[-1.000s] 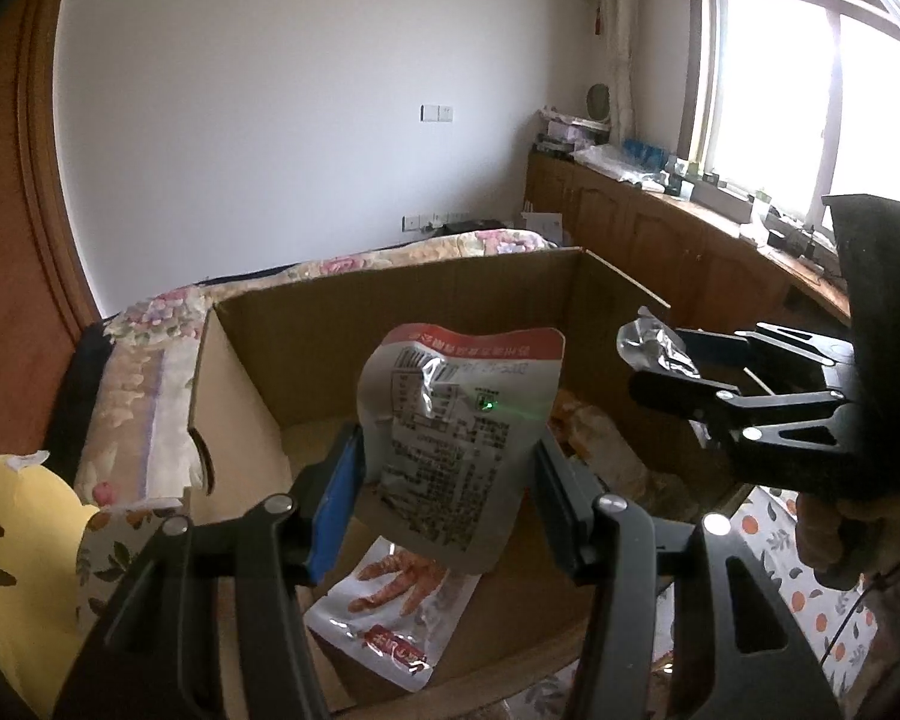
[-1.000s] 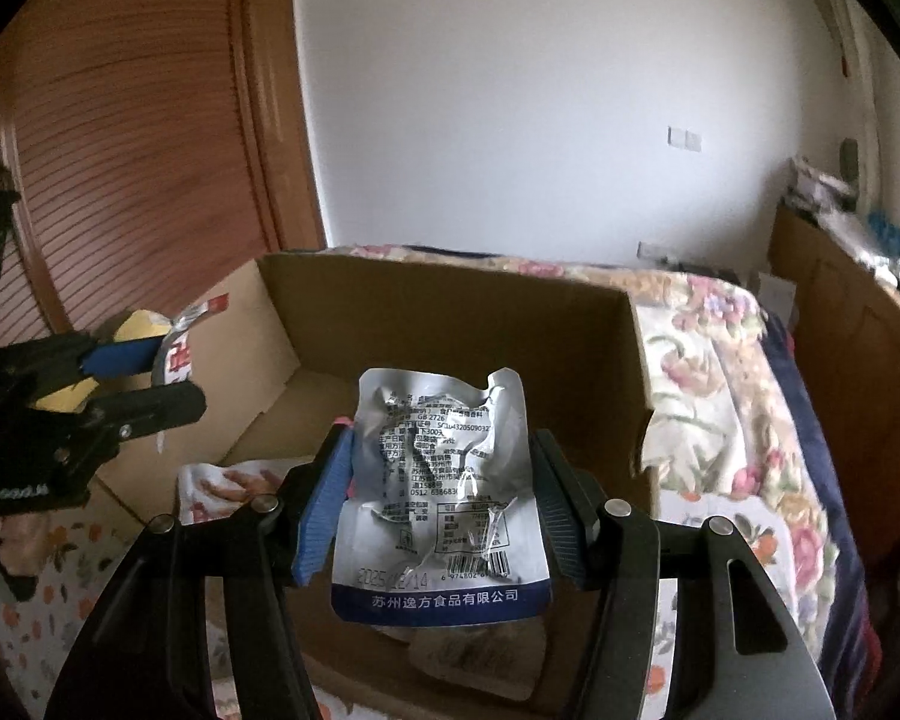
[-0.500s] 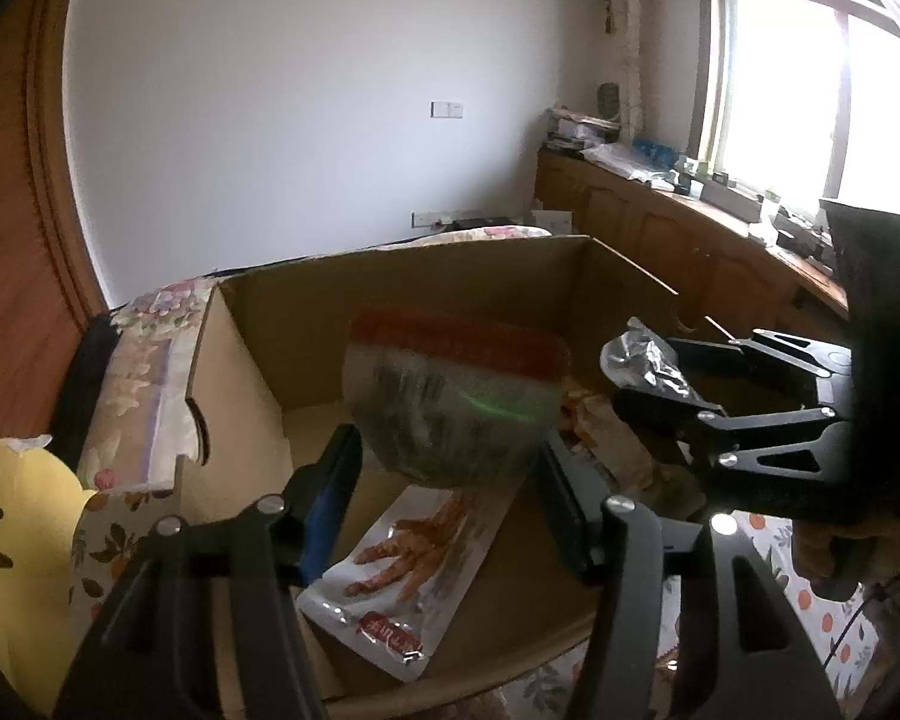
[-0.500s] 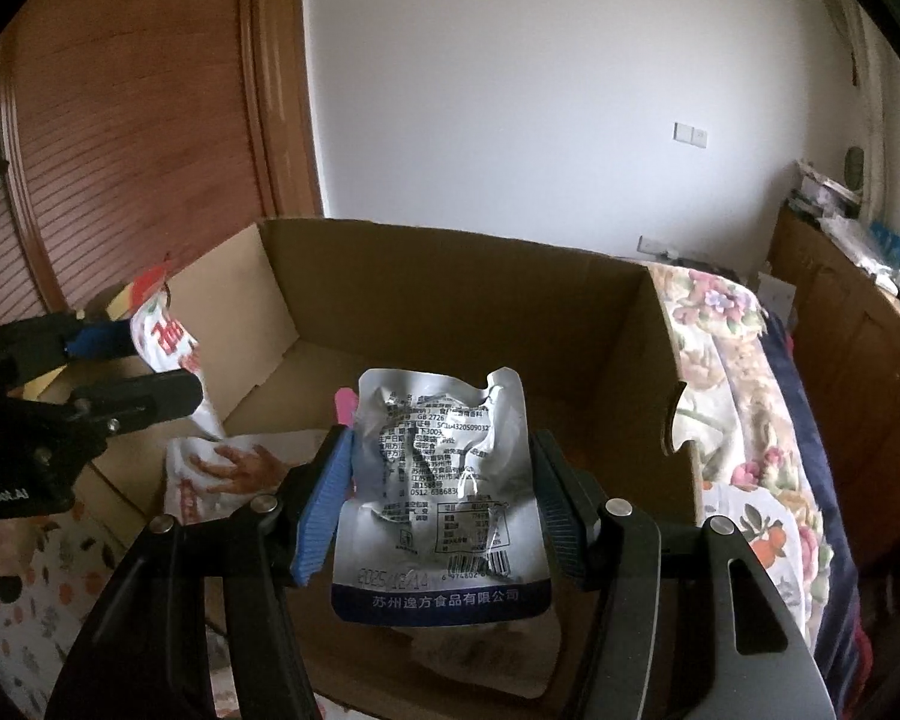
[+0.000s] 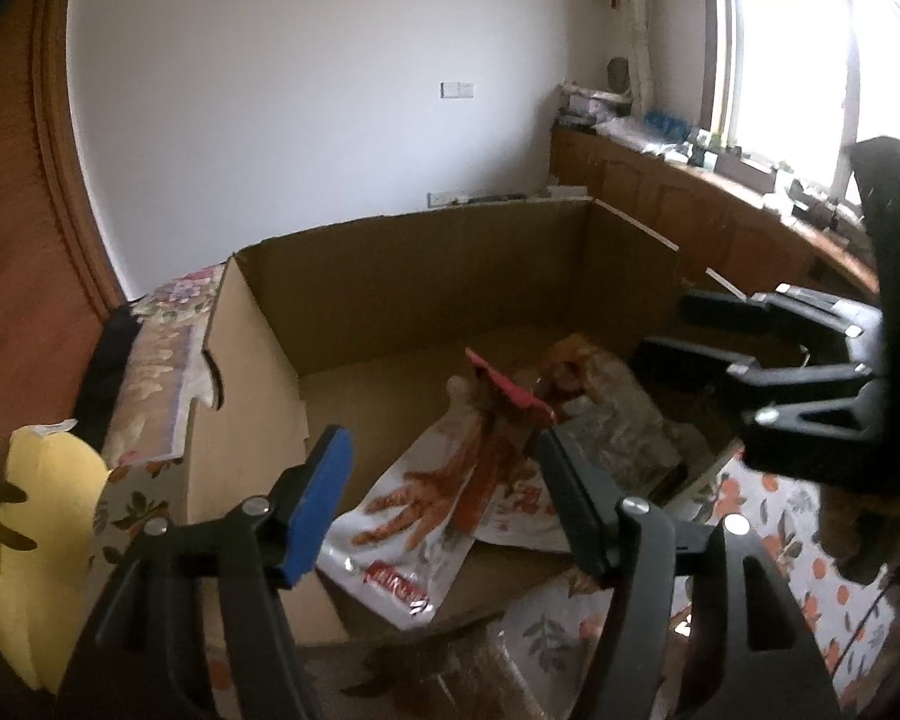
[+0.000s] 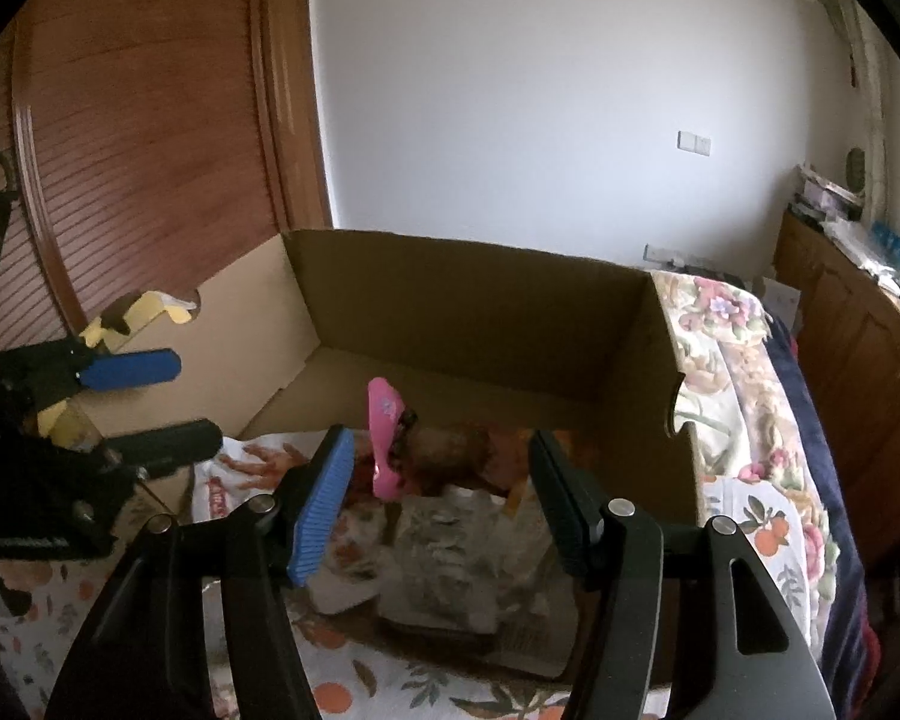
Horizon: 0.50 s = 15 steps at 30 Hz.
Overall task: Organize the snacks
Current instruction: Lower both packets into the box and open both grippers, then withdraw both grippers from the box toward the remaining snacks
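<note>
I held both grippers over the cardboard box (image 5: 438, 276); the left gripper (image 5: 438, 498) was spreading its empty fingers, the right gripper (image 6: 438, 498) gaped empty, since the snack packets (image 5: 414, 504) lay inside the box.

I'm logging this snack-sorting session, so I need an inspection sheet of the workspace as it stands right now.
Surface: floral bedcover under the cardboard box.
Job's things: chicken-feet snack packet lying flat in the box; silver packet and other packets piled beside it.
Clutter: yellow plush toy outside the box's left wall.
Grippers: left gripper over the box, jaws opening, nothing between them; right gripper open, empty, above the silver packet.
Cables: nothing seen.
Surroundings: white wall, wooden cabinets under a bright window, wooden louvred door.
</note>
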### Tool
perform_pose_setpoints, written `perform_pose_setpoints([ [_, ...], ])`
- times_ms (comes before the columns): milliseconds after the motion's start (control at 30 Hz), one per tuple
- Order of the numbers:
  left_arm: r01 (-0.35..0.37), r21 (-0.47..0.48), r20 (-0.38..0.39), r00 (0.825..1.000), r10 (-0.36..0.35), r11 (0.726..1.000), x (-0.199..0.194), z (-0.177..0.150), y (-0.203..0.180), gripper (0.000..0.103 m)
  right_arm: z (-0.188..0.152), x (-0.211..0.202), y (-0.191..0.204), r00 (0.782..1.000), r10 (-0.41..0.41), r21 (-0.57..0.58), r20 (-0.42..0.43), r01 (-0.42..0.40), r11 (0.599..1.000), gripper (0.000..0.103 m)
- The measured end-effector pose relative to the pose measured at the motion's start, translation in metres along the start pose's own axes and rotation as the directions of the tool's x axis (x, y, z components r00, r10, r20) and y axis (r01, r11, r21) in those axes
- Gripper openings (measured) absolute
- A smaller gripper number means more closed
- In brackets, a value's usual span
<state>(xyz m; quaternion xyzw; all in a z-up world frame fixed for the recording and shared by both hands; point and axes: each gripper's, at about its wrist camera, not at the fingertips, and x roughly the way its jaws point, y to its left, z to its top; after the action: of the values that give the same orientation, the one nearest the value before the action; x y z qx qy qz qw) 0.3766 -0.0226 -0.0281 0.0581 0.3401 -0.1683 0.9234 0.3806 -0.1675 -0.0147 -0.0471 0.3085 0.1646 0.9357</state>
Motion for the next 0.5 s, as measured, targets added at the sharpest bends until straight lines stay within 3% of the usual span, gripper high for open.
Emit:
perform_pose_setpoints([
  [233,0.005,-0.023,0.014,1.0,-0.005,1.0,-0.02,-0.008,0.0,0.068,-0.005,-0.017,0.008,1.0,0.009,-0.016,0.007,-0.009,1.0,0.062],
  [500,-0.046,0.011,0.0,0.999,0.046,0.999,-0.048,-0.013,-0.009,0.07,-0.009,-0.039,0.018,1.0,0.01,-0.031,0.025,-0.009,0.999,0.062],
])
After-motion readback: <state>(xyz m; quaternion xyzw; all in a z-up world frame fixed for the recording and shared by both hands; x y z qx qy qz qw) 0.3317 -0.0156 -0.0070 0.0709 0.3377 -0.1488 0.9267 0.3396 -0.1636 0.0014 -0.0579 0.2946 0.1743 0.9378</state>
